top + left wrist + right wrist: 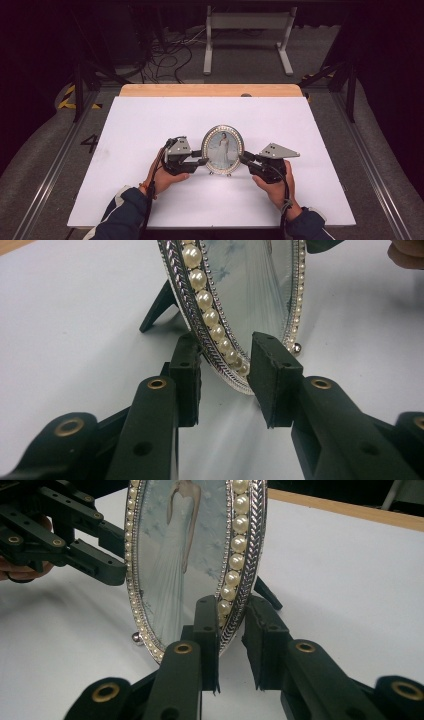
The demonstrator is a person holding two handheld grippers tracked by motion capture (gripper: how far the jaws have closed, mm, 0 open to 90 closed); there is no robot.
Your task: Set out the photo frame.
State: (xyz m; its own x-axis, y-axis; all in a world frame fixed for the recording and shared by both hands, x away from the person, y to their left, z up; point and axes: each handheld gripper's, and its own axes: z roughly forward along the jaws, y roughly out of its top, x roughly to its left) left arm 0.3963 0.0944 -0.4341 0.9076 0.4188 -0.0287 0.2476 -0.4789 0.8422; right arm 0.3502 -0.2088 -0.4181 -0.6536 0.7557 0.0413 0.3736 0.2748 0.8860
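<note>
Counter (150, 130): white sheet over a wooden top, wood strip showing along the far edge.

Oval picture frame (222, 149): stands upright near the middle of the counter, a bit toward the person, facing them. Silver rim with a ring of pearls, photo of a figure in a long white dress behind the glass. Black prop leg (159, 306) behind it rests on the counter.

Left tongs (202, 161): at the frame's left edge, low down. In the left gripper view the rim sits between the two jaws; back jaw right at the rim, front jaw with a visible gap to the glass. Partly open, not clamped.

Right tongs (245, 160): at the frame's right edge, same height. In the right gripper view the jaws straddle the pearl rim, narrow gap; front jaw against the pearls, contact at the back jaw I cannot tell.
</note>
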